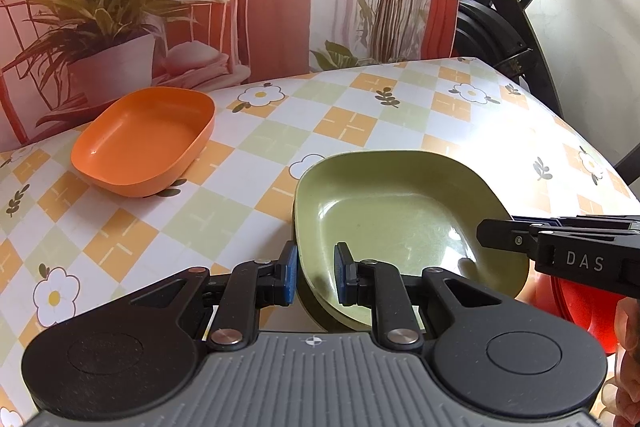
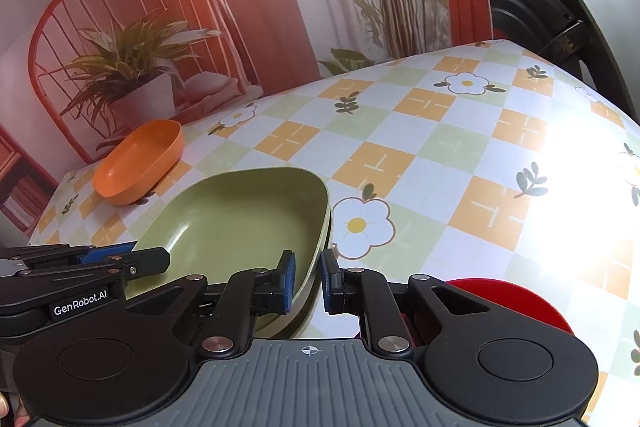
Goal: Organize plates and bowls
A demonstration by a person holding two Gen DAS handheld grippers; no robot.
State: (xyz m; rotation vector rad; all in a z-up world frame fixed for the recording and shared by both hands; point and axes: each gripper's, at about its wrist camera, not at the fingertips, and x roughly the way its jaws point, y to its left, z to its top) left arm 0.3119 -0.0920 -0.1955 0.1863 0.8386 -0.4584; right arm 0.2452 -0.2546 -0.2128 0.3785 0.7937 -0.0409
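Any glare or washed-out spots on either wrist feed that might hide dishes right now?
Right wrist view: sunlight blows out the tablecloth at the right edge, hiding its pattern; the red plate below stays readable. Left wrist view: only a small highlight inside the green dish, plus a bright patch at the table's far right; the orange dish is evenly lit. Fisheye curves table edges in both.

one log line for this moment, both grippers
left gripper: open, straddling green dish rim | right gripper: open, straddling same rim | orange dish: apart, far left | red plate: near edge

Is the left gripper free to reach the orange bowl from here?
Probably yes. The left gripper straddles the green bowl's rim, fingers not closed, and only bare tablecloth lies toward the orange bowl.
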